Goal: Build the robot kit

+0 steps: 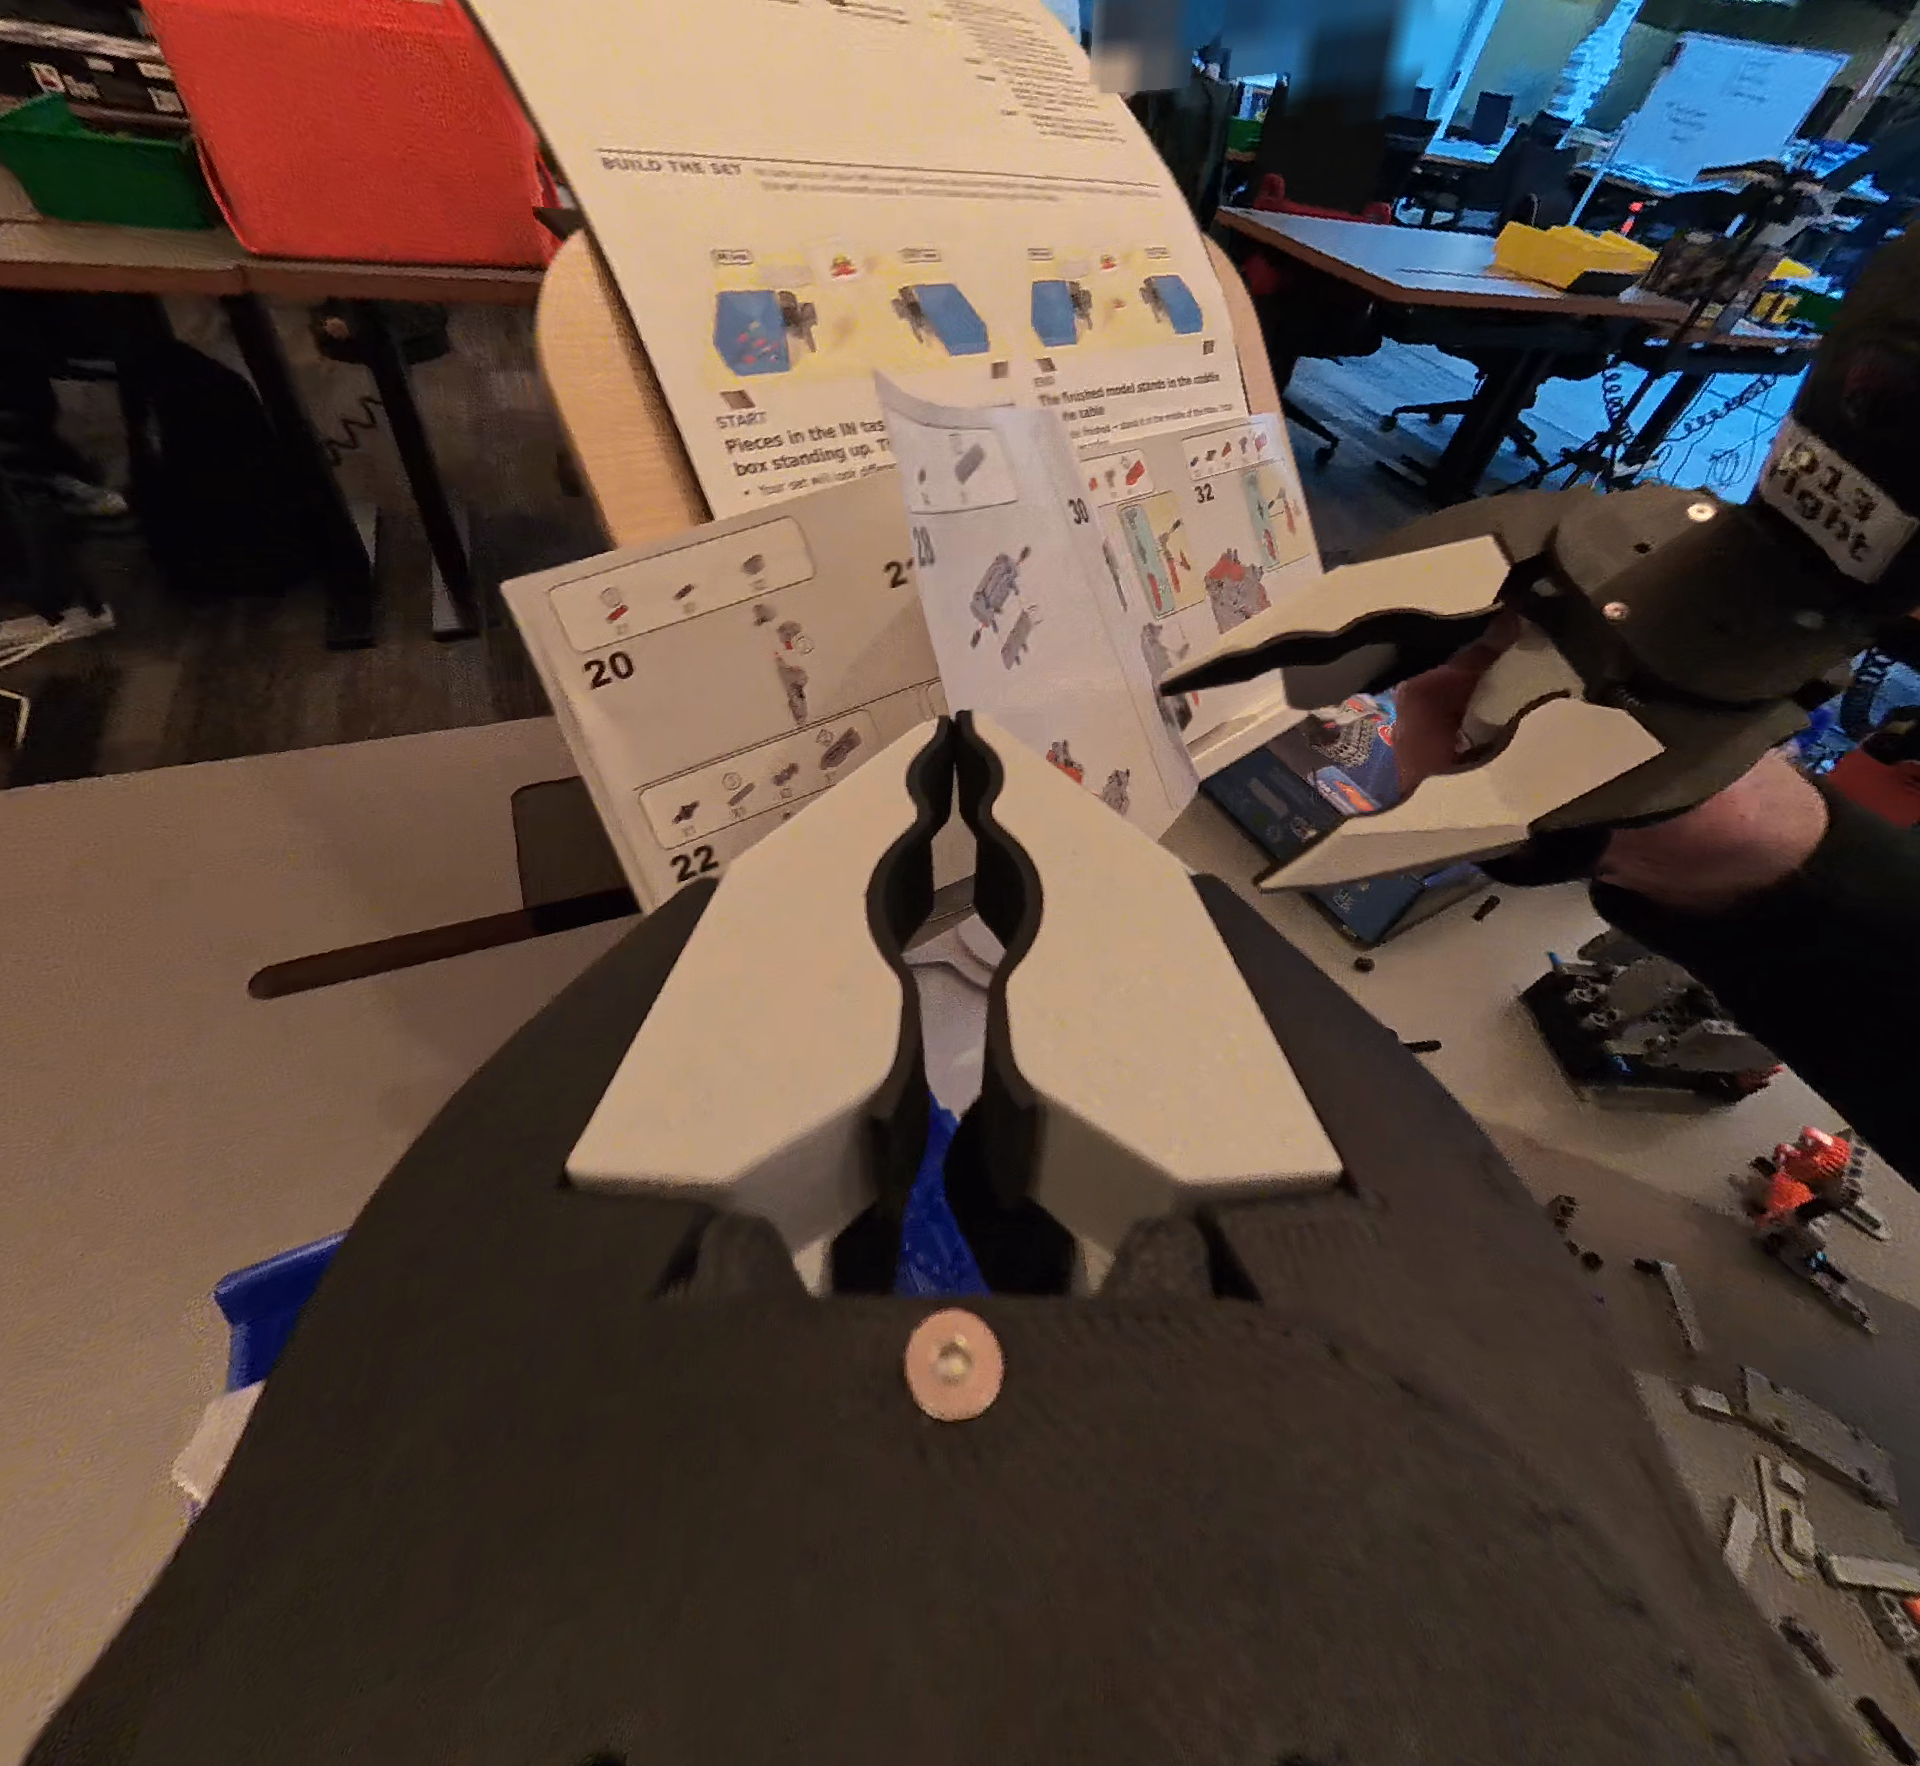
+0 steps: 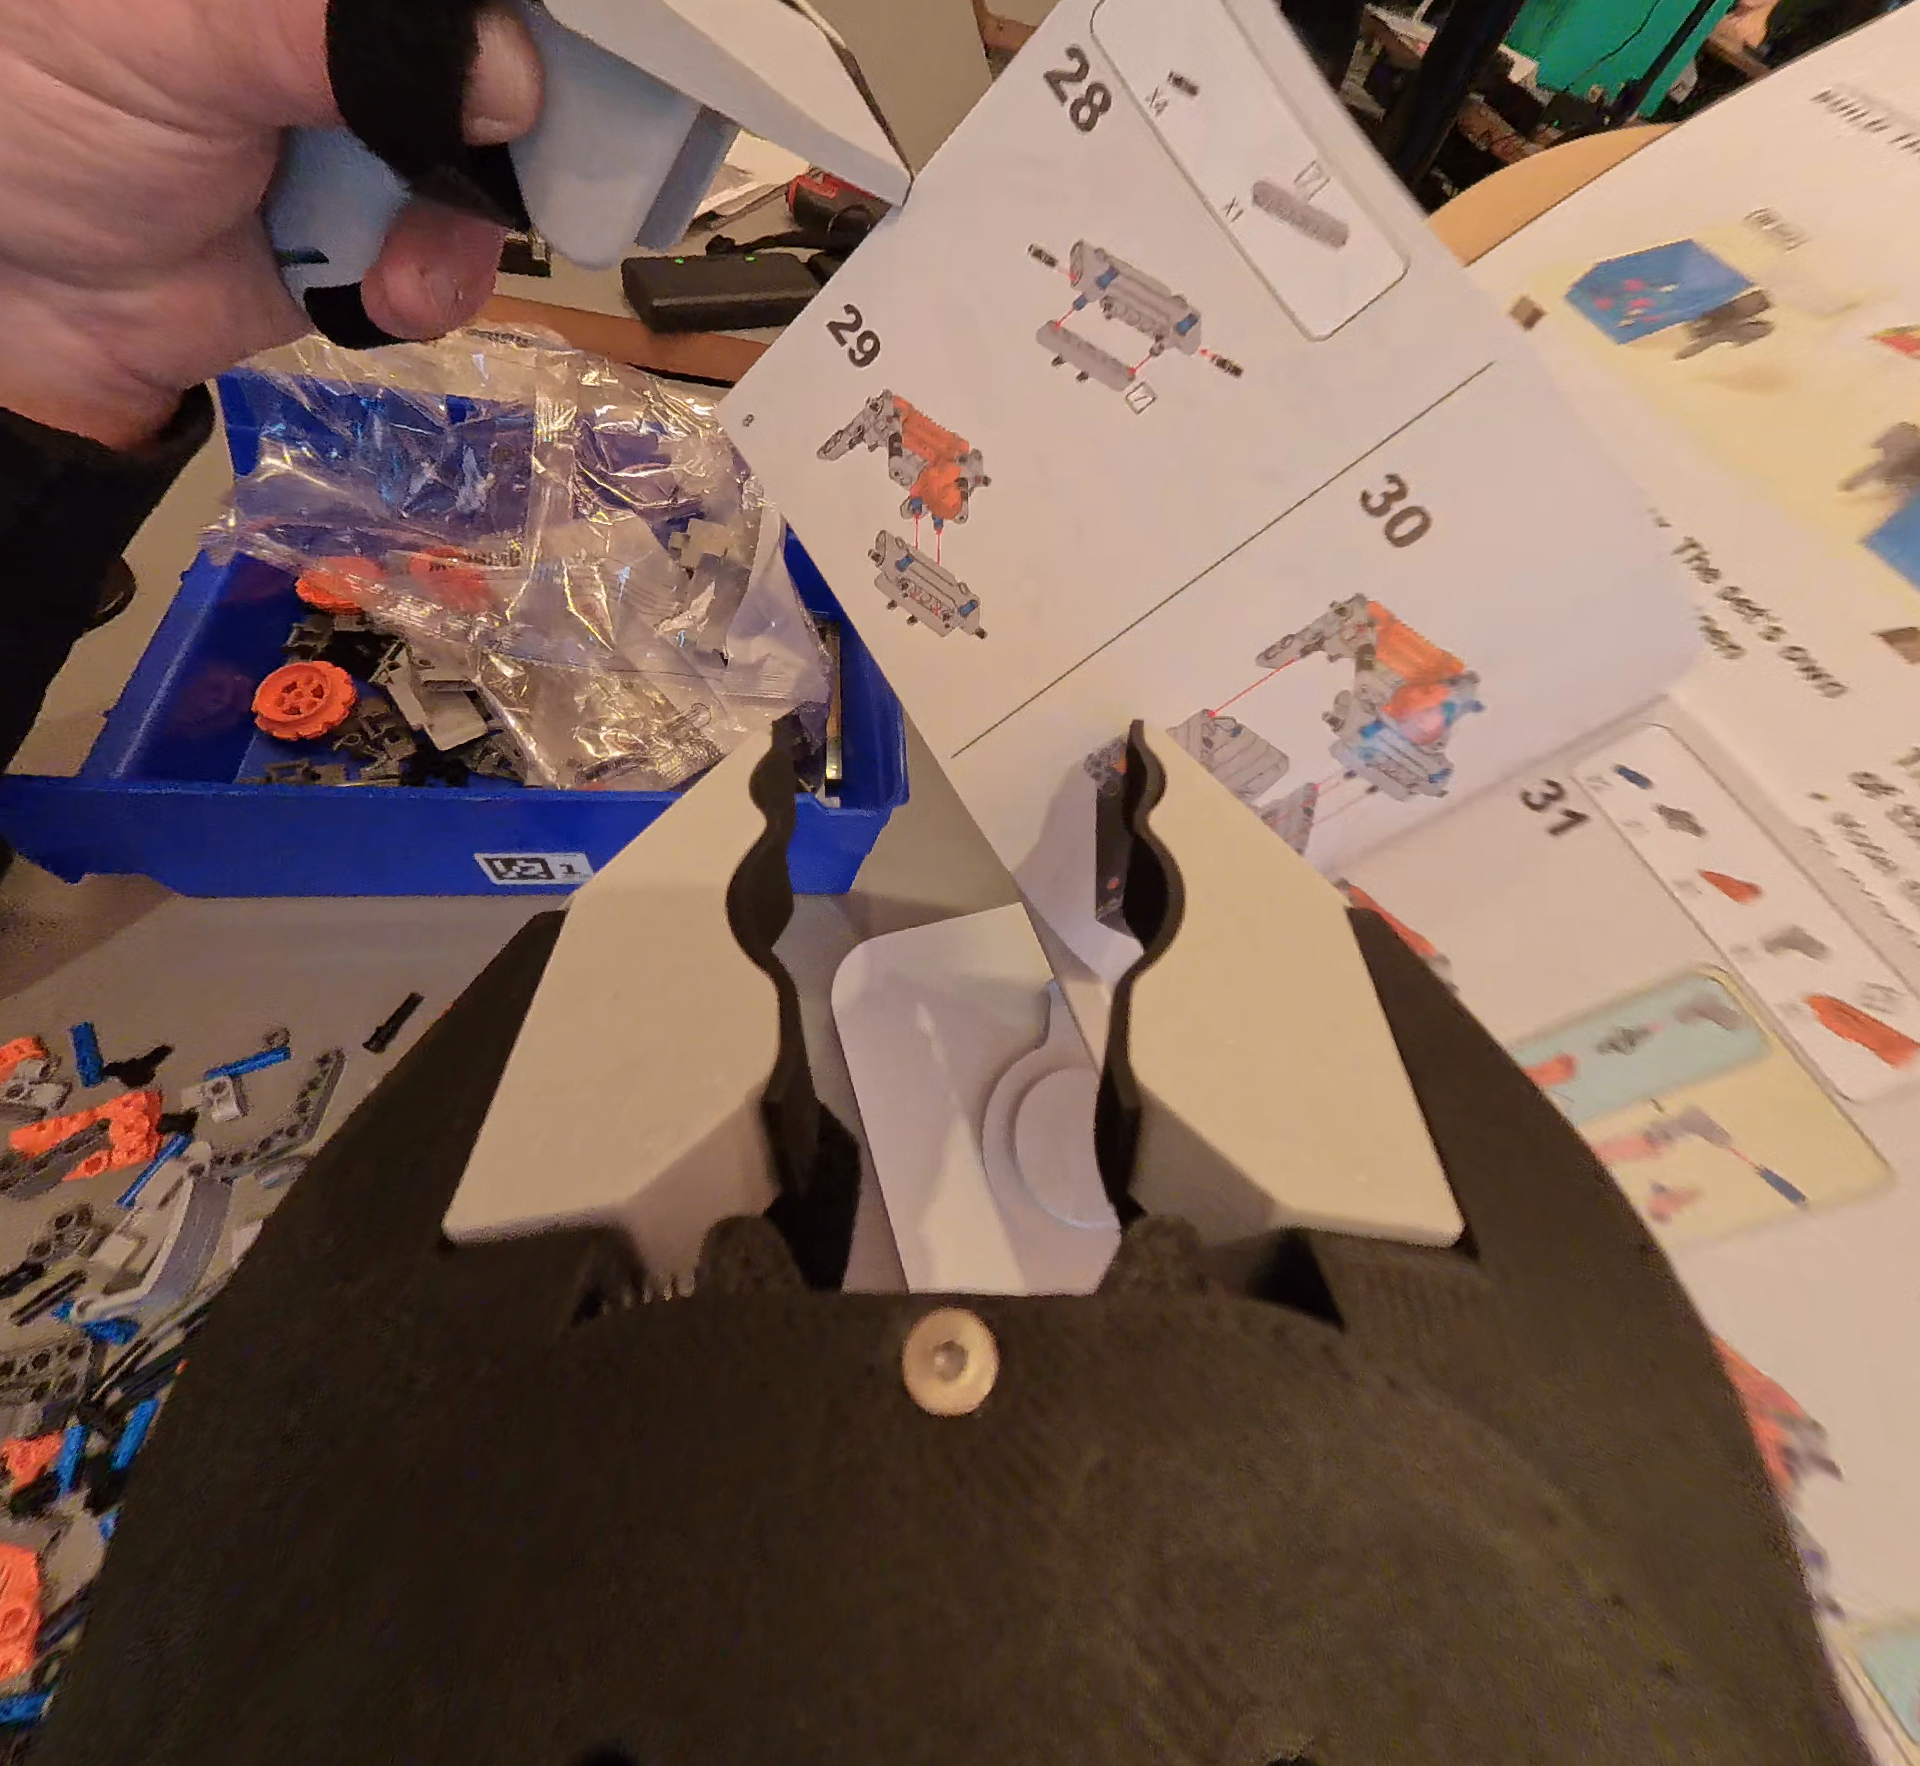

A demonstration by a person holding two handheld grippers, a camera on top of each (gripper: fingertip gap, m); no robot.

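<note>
An open building-instruction booklet (image 1: 707, 677) leans upright on the table. One of its pages (image 1: 997, 573) stands lifted away from the rest. My left gripper (image 1: 954, 729) is shut, its tips pinching that page's lower left edge. It also shows in the right wrist view (image 2: 902, 184), held by a hand (image 2: 156, 106), with its tip on the edge of the page (image 2: 1143, 366). My right gripper (image 2: 956, 740) is open around the page's bottom corner, with its right finger in front of the sheet. In the left wrist view it (image 1: 1216, 781) reaches in from the right.
A blue bin (image 2: 312, 833) holds clear bags (image 2: 520, 521) and an orange wheel (image 2: 303, 698). Loose grey, orange and blue pieces (image 2: 104, 1145) lie on the table, and a small orange assembly (image 1: 1808, 1186). A large printed sheet (image 1: 831, 106) curves up behind the booklet. A red bin (image 1: 353, 127) stands far left. There is about 11 cm between the tips of the two grippers.
</note>
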